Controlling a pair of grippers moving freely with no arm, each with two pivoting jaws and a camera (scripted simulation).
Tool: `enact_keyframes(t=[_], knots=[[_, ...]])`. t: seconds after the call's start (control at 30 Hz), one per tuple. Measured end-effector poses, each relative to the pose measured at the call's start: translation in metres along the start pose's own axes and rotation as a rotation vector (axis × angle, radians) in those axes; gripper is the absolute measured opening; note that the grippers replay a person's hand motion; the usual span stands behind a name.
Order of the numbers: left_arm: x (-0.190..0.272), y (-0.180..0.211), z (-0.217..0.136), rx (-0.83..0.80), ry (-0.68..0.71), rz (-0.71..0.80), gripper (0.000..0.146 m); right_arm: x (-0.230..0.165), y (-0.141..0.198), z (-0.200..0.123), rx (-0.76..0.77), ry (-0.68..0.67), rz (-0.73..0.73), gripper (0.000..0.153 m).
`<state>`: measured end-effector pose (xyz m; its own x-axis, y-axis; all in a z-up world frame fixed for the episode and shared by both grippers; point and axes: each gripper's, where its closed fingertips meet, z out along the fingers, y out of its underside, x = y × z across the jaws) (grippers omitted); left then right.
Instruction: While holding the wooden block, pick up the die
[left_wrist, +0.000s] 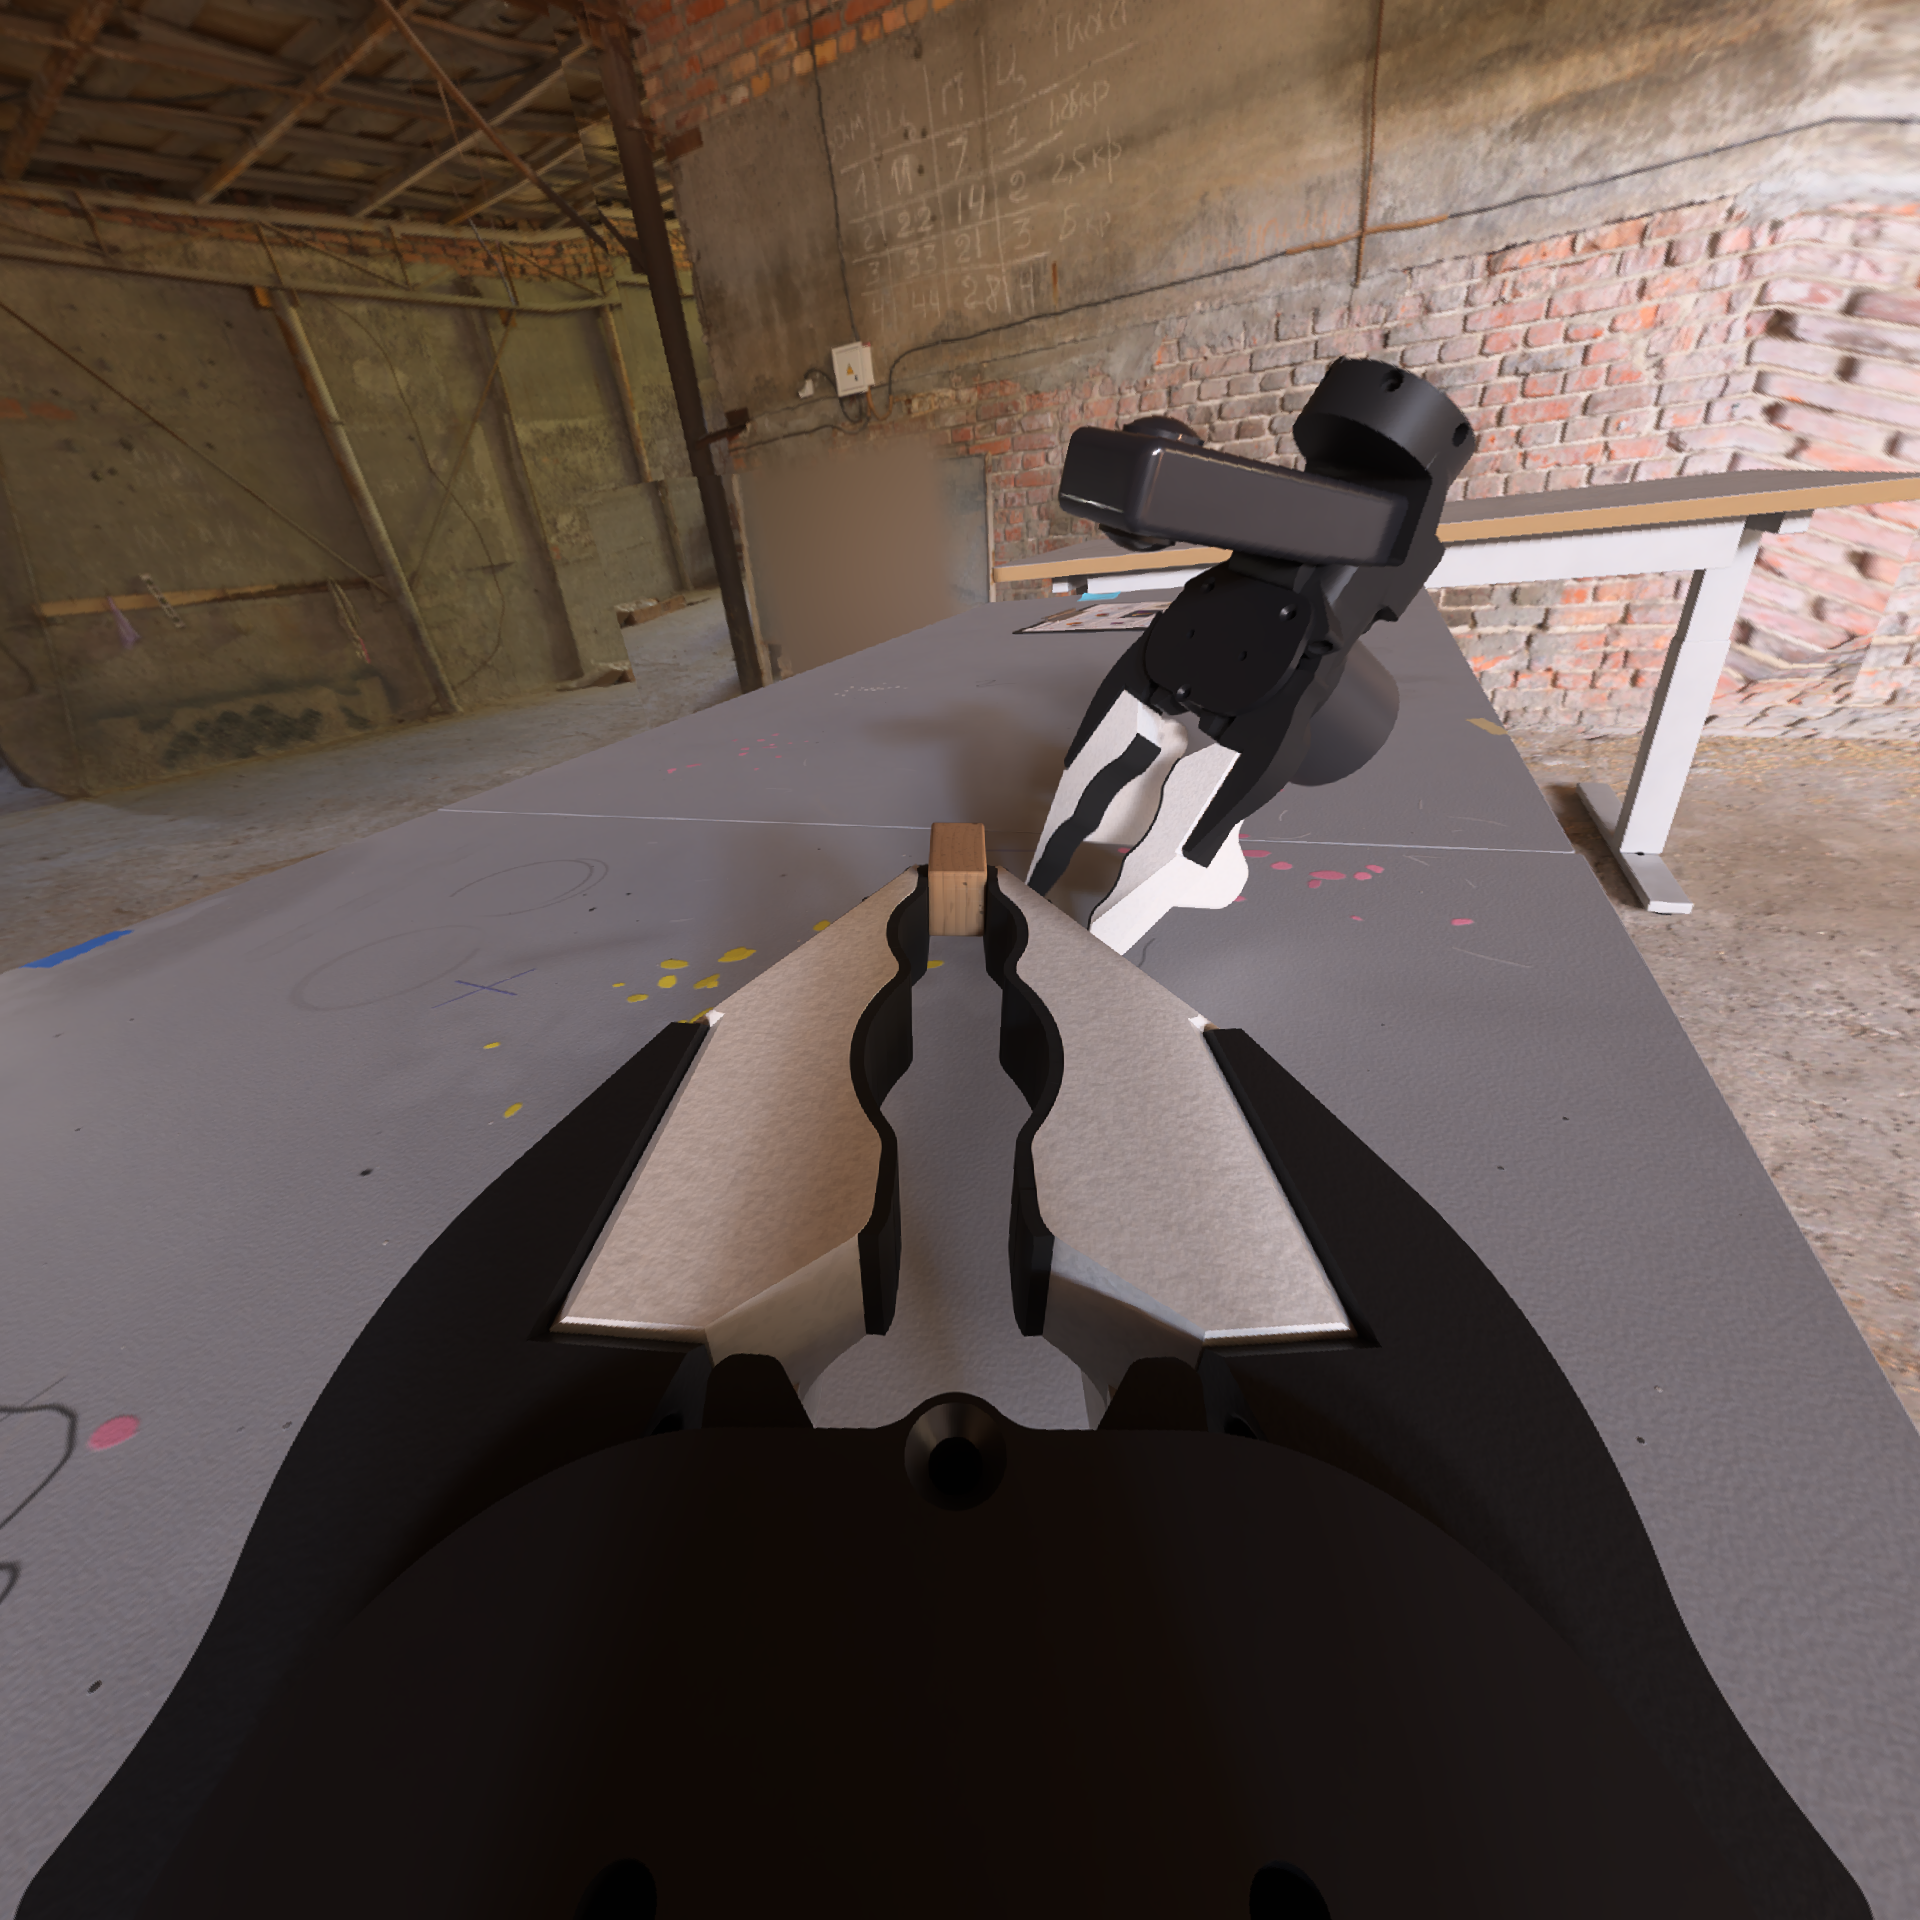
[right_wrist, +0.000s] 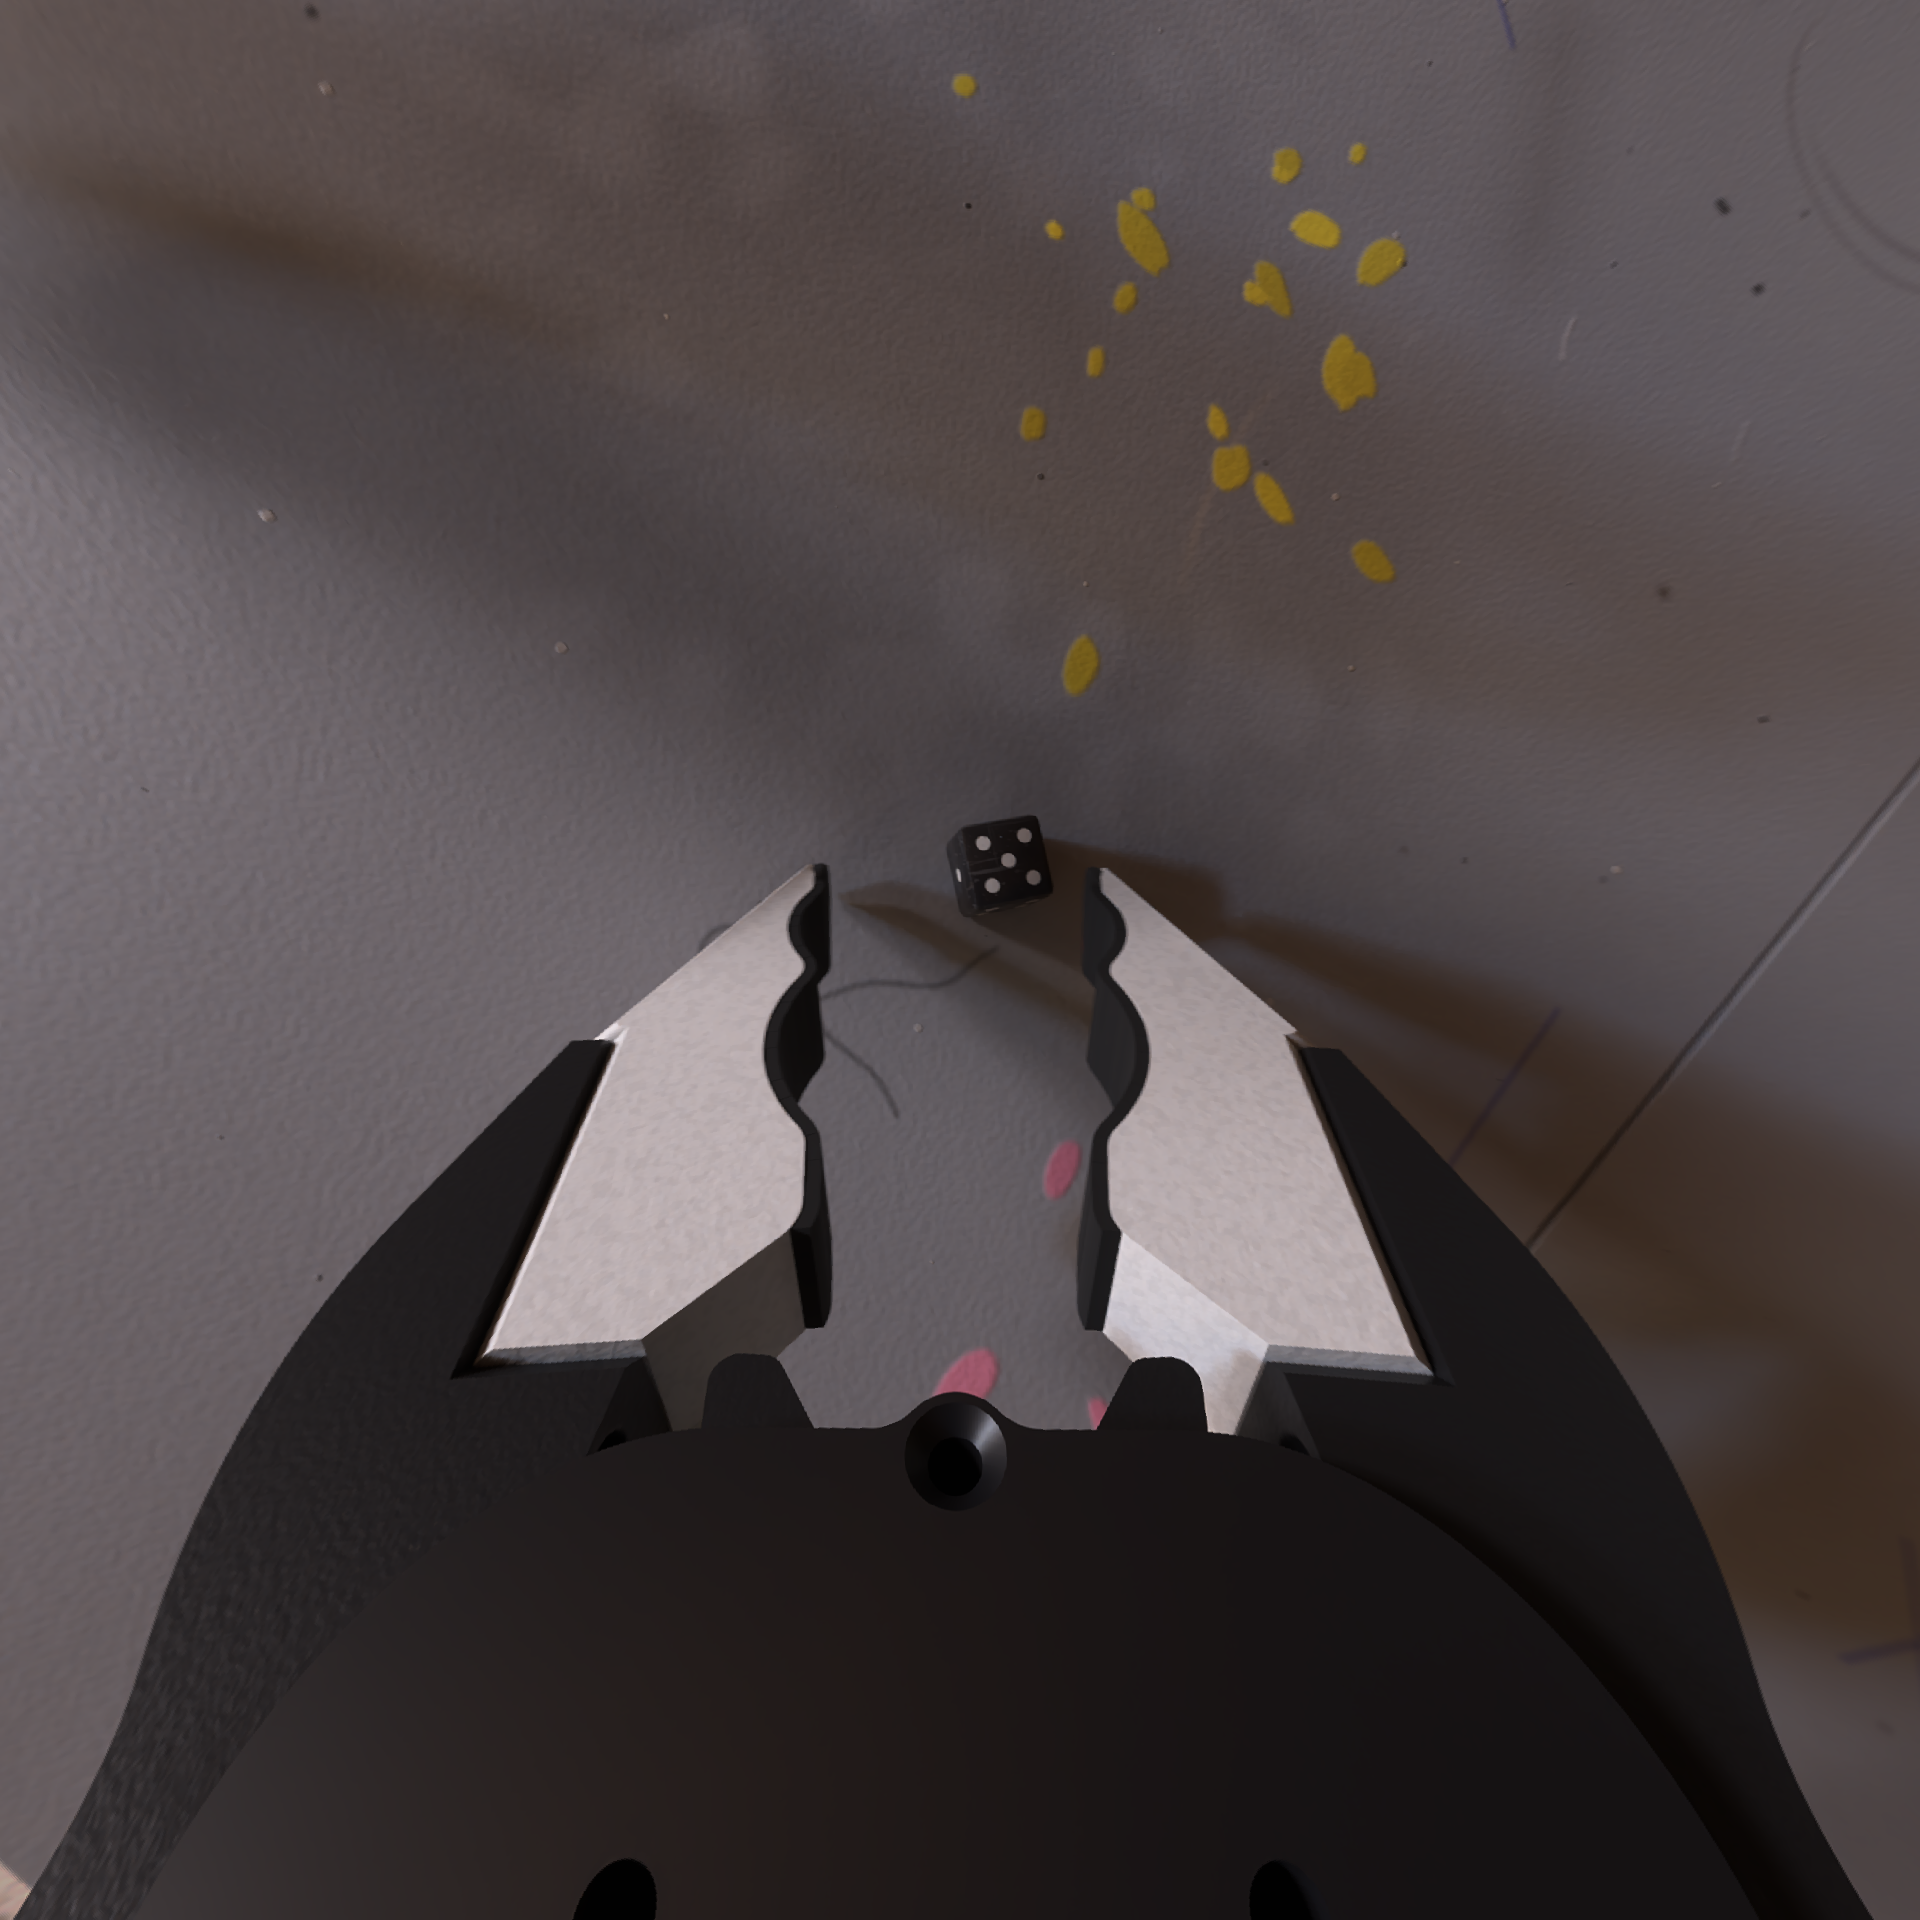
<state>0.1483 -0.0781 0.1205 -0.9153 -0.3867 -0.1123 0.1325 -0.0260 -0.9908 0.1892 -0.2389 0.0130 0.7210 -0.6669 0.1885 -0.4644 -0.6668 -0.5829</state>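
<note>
Die on table — just beyond spread right tongs

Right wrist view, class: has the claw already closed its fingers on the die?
No: the right claw is open, and the black die sits on the grey table just past its fingertips, untouched.

Brick wall, paint-flecked grey table

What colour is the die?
Black with white pips; the die shows best in the right wrist view.
</note>
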Motion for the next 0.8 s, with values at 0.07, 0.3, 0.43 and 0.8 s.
enact_keyframes(t=[0.07,0.3,0.43,0.8], knots=[[0.0,-0.001,0.0,0.006,-0.001,-0.002,0.009,-0.003,-0.001,0.002,0.012,-0.039,0.029,0.033],[0.0,-0.002,-0.001,0.018,-0.004,-0.006,0.009,-0.004,-0.005,0.005,-0.012,-0.105,0.05,0.017],[-0.002,-0.003,-0.002,0.027,-0.011,-0.011,0.009,-0.015,-0.031,-0.007,0.159,-0.389,0.212,0.017],[-0.004,-0.008,-0.005,0.06,-0.02,-0.021,0.009,-0.016,-0.083,-0.052,0.627,-1.222,0.998,0.017]])
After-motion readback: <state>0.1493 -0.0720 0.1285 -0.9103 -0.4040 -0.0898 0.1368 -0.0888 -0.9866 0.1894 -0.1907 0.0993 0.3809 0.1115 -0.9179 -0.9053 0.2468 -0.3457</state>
